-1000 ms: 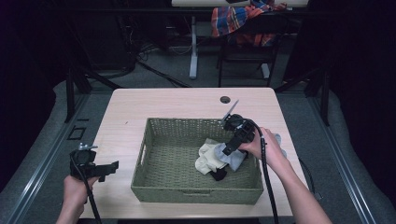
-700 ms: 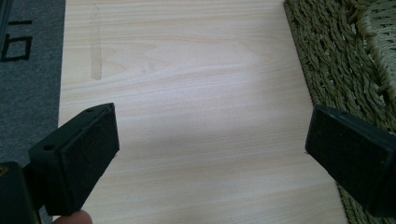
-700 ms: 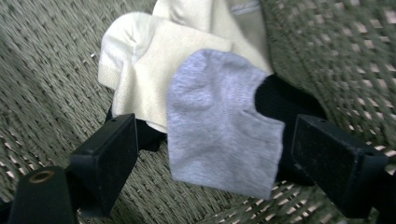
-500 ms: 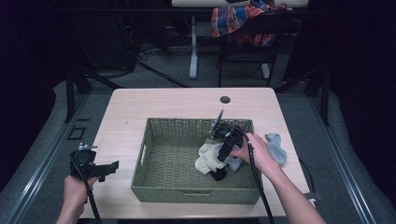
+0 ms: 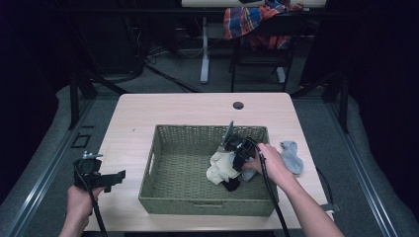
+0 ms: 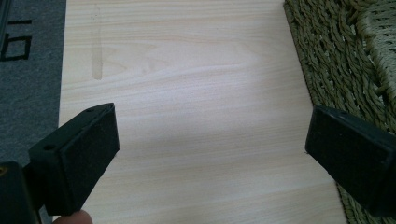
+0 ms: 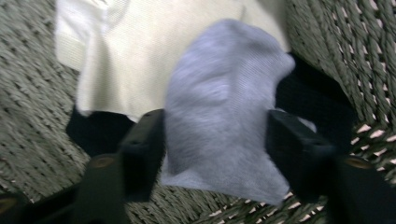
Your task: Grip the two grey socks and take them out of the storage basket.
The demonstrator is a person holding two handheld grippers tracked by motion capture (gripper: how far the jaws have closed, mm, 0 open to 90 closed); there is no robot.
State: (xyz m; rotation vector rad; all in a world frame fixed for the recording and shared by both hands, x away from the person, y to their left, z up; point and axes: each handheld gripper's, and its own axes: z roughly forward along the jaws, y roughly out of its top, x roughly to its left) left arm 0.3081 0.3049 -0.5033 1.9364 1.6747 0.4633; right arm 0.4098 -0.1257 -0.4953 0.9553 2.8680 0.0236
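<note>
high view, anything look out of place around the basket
One grey sock lies flat on the table just outside the right wall of the woven basket, while the other socks sit heaped inside it: a cream one, a black one, and a grey one between the right hand-held gripper's jaws.

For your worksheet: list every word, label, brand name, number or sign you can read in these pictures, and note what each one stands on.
None can be read: the basket, socks and table carry no writing.
Dark marks on the grey floor beside the table are cut off and unreadable.
</note>
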